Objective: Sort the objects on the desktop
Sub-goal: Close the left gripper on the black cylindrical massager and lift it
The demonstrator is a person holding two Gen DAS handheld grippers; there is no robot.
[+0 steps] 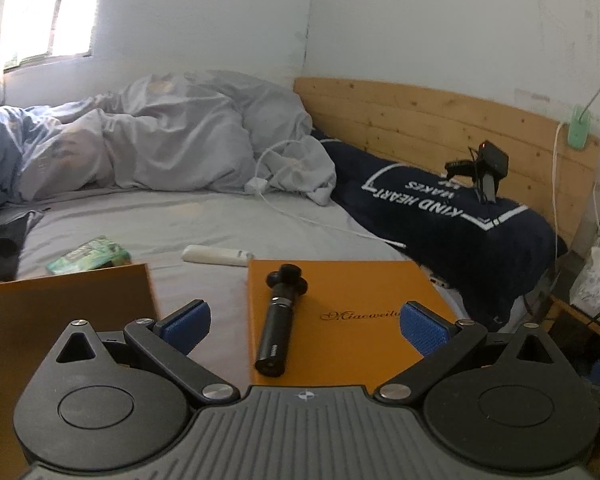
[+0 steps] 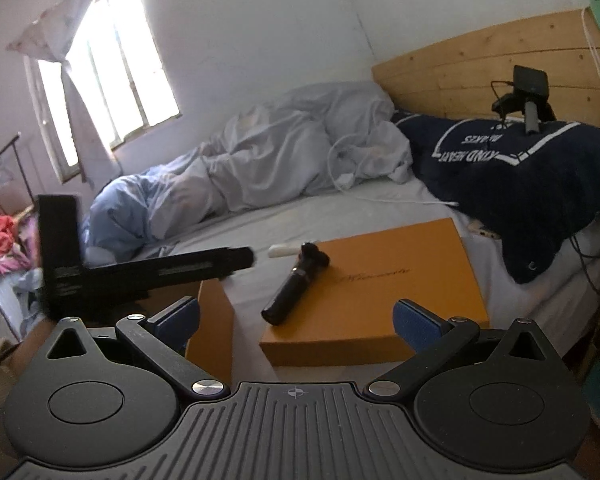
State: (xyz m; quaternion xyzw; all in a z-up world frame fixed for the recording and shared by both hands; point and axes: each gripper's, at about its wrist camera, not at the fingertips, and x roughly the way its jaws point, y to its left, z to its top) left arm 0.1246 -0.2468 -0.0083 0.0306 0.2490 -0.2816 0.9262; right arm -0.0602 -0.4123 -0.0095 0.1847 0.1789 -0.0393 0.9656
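A black cylindrical handle with a knobbed head [image 1: 278,320] lies on a flat orange box lid [image 1: 352,300] on the bed. My left gripper [image 1: 305,326] hovers just short of it, open, with the handle's near end showing between the blue pads [image 1: 422,330]. In the right wrist view the handle [image 2: 296,284] rests on the same lid [image 2: 388,288]; my right gripper [image 2: 296,324] is open and empty, farther back. An orange box [image 1: 60,304] stands to the left, also the box [image 2: 212,320]. A white bar-shaped object [image 1: 216,255] and a green packet [image 1: 90,260] lie on the sheet.
A rumpled grey duvet [image 1: 160,140] fills the back of the bed. A navy pillow [image 1: 440,216] with a small black device on it [image 1: 488,168] lies against the wooden headboard [image 1: 420,116]. A white cable [image 1: 300,216] crosses the sheet. A blurred black L-shaped body [image 2: 100,264] reaches in over the left box.
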